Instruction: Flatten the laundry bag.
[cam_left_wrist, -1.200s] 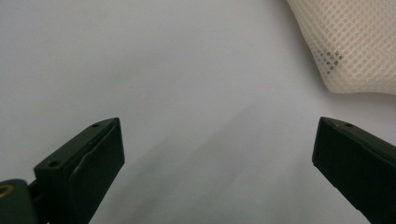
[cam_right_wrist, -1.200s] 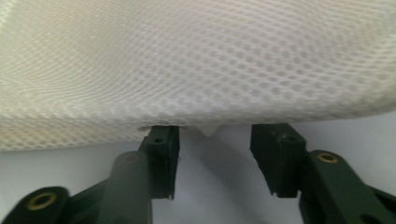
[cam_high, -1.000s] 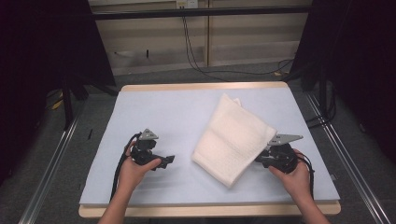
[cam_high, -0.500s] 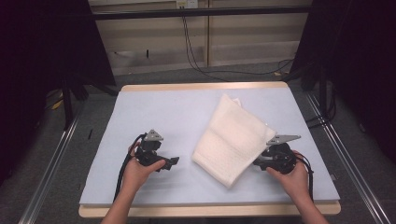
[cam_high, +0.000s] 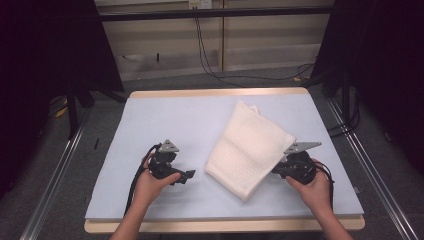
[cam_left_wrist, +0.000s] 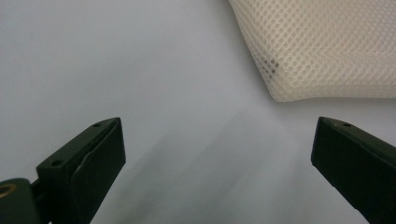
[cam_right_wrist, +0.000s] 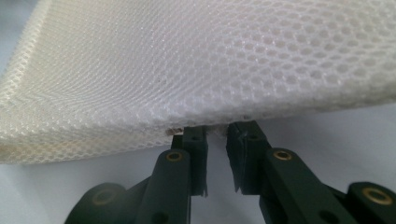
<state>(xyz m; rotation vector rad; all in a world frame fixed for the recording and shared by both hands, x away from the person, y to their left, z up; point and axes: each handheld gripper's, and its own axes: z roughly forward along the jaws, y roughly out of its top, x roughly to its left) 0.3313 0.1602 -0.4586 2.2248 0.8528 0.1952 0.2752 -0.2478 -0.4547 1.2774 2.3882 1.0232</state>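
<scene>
Jaws of right gripper (cam_right_wrist: 215, 135) just closing, nearly together at the edge of the mesh cloth (cam_high: 249, 148); left gripper (cam_left_wrist: 215, 144) spread wide beside its corner. Cloth flat on desk (cam_high: 165, 120), not lifted.

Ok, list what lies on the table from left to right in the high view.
Left gripper, held in the person's left hand → folded white mesh cloth → right gripper, at the cloth's right edge, held in the right hand.

Folded cream mesh cloth (cam_high: 250, 147), lying flat, angled, table's right half
</scene>
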